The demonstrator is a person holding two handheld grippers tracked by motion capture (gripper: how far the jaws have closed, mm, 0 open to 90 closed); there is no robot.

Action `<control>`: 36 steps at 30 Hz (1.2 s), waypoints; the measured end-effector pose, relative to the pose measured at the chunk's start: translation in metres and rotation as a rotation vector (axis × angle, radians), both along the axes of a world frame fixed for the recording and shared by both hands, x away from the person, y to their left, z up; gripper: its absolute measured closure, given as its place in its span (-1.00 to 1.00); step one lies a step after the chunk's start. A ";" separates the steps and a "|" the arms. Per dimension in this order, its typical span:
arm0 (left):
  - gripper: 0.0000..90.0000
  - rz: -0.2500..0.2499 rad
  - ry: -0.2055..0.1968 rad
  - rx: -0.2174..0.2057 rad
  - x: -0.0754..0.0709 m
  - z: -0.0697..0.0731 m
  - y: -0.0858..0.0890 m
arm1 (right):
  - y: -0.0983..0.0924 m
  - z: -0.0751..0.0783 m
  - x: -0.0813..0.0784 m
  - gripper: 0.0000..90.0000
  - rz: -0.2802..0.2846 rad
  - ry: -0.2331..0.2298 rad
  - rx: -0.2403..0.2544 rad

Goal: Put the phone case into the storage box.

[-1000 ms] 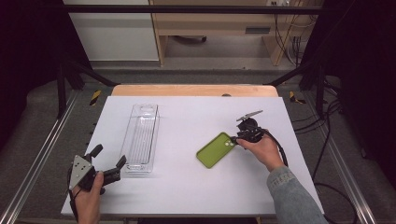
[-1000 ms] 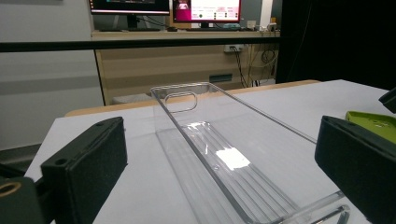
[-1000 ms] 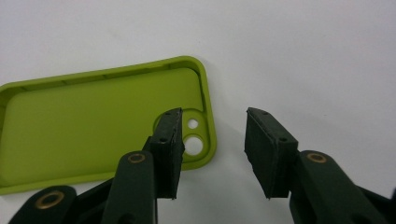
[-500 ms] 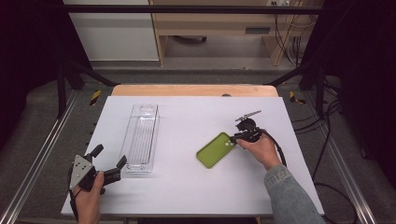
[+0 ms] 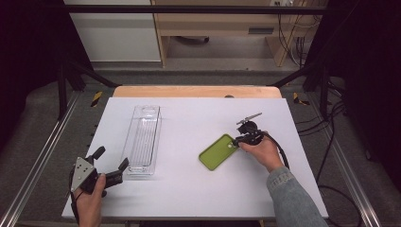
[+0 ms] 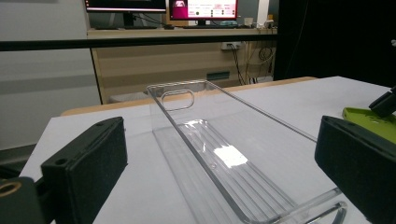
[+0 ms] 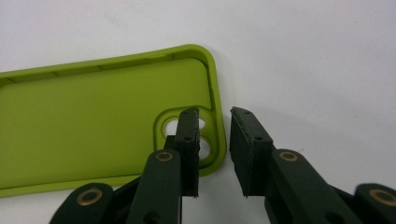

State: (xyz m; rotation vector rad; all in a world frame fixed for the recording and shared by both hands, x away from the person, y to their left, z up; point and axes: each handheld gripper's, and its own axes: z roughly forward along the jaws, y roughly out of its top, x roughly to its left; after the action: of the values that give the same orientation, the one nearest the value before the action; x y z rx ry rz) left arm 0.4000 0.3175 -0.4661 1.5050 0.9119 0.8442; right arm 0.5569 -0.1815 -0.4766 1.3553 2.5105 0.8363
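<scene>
A lime-green phone case point(image 5: 218, 151) lies hollow side up on the white table point(image 5: 189, 198), right of centre. My right gripper point(image 5: 238, 141) is at its camera-cutout corner. In the right gripper view the right gripper point(image 7: 214, 114) is open by a narrow gap, one jaw inside the phone case point(image 7: 93, 126), the other outside its rim. A clear plastic tray point(image 5: 142, 142) lies lengthwise at the left, with nothing in it. My left gripper point(image 5: 111, 157) stands wide open just short of its near end. The left gripper point(image 6: 219, 140) view looks along the tray point(image 6: 224, 140).
A wooden strip point(image 5: 196, 91) runs along the table's far edge. Metal frame rails point(image 5: 42, 156) flank both sides, and cables point(image 5: 331, 142) hang at the right. The phone case point(image 6: 369, 119) shows at the right edge of the left gripper view.
My right gripper has eased slightly down and toward the case's corner. The case, the tray and my left gripper have not moved.
</scene>
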 end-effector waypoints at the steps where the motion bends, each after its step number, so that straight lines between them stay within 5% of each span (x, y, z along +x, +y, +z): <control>1: -0.96 0.000 0.000 0.001 0.000 0.000 0.000 | 0.000 0.000 0.000 0.64 -0.001 0.001 -0.001; 36: -0.95 -0.004 0.007 0.005 0.001 0.000 0.001 | 0.003 -0.003 -0.002 0.85 0.016 -0.018 -0.051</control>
State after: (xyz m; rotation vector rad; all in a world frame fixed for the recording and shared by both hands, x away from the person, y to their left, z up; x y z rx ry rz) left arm 0.4008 0.3181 -0.4663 1.5147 0.9129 0.8394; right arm 0.5544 -0.1786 -0.4796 1.3078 2.5139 0.7786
